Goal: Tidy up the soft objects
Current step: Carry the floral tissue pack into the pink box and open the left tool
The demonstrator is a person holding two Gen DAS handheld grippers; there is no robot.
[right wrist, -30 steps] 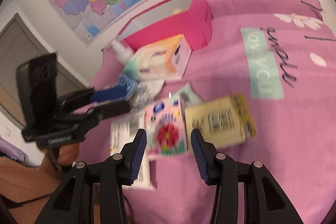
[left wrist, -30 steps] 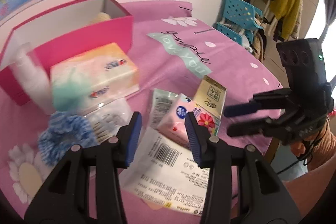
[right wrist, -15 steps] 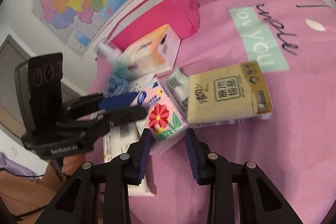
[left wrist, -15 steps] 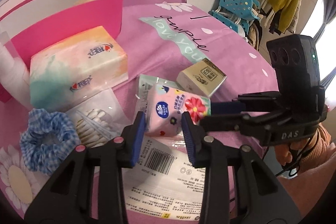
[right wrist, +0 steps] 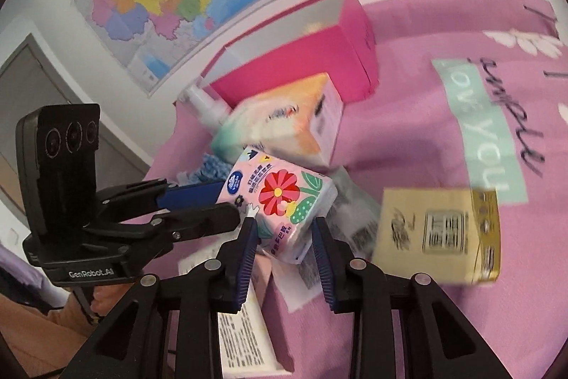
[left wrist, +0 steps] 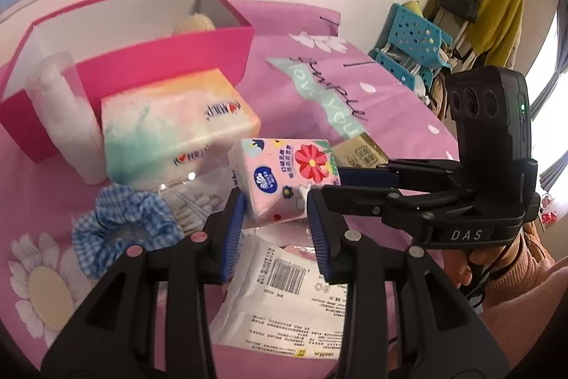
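between both narrowed hand-held grippers [left wrist: 276,223] [right wrist: 284,239], clamped, flowered tissue pack [left wrist: 287,178]

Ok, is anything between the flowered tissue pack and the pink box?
Yes. The large pastel tissue pack lies right between the flowered tissue pack and the pink box, in front of its near wall; a white bottle stands beside it. Going over them looks simplest.

The pink floral tissue pack [left wrist: 289,176] is now sitting off the cloth, tilted, clamped between the left gripper [left wrist: 277,223] and right gripper [right wrist: 284,237], both of whose jaws have been closing onto it. The beige tissue pack [right wrist: 440,233] is now lying apart, no longer touching it.
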